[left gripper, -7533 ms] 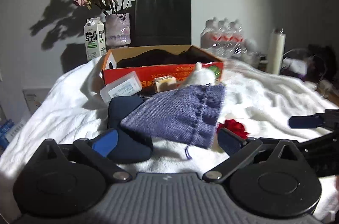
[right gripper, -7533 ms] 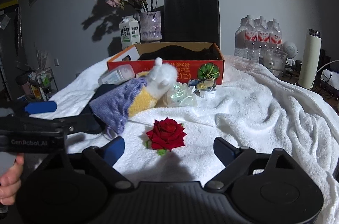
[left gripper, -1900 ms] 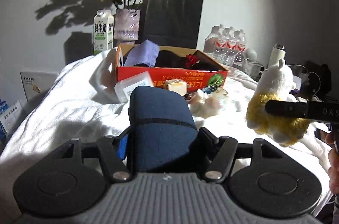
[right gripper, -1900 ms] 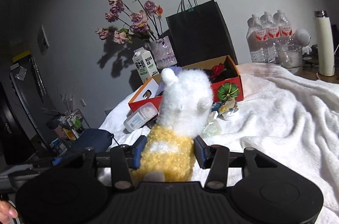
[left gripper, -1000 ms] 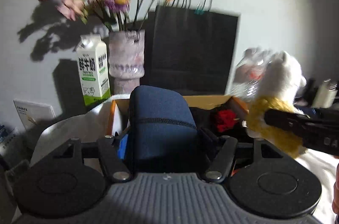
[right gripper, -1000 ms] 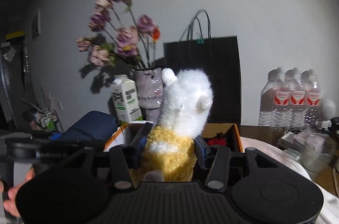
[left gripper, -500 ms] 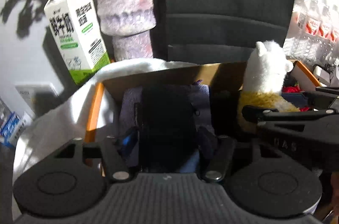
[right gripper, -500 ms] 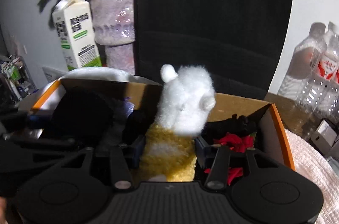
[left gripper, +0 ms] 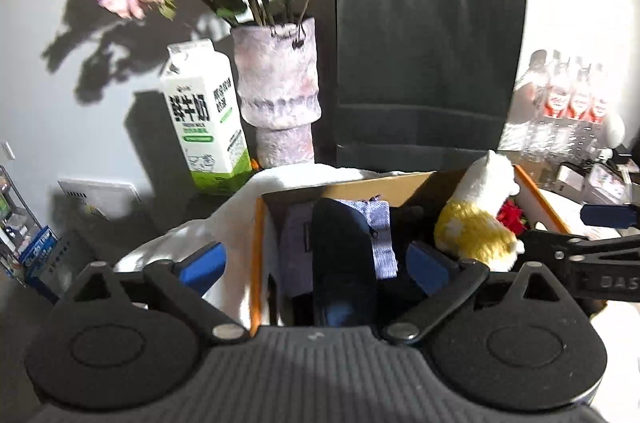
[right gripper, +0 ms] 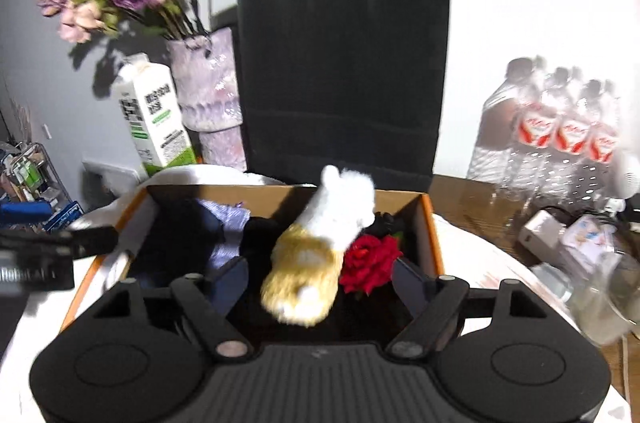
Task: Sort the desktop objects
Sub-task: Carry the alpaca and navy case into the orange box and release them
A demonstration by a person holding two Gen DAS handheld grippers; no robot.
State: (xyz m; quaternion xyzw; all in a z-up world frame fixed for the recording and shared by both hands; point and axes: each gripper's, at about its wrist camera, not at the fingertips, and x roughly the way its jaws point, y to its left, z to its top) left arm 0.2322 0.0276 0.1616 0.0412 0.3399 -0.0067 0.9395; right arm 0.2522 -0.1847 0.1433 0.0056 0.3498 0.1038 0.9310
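Blue-padded tongs are seen spread wide on both sides: the left gripper [left gripper: 318, 261] is parted around a dark blue zip case [left gripper: 343, 263] without its pads touching it, and the right gripper [right gripper: 320, 273] is parted on either side of a white-and-yellow plush alpaca [right gripper: 320, 251], gripping nothing. Both items are lying inside the orange cardboard box [right gripper: 434, 235], the case standing on end at the box's left, the alpaca tipped over toward the middle. A purple-blue fabric pouch [left gripper: 380, 223] is tucked behind the case, and a red artificial rose [right gripper: 370, 261] is pressed just beside the alpaca at the right. Four things are thus judged sorted; whatever is left on the desk cannot be told, since the near surface is hidden by the grippers. A white fleecy blanket [left gripper: 288, 179] is draped over the surface under the box, and bare wood is shown at the right. Behind the box, a milk carton [left gripper: 204, 115], a mottled purple vase [left gripper: 278, 91] of faded flowers and a black paper bag [right gripper: 344, 63] are lined against a pale wall, with a pack of water bottles [right gripper: 560, 127] further right.
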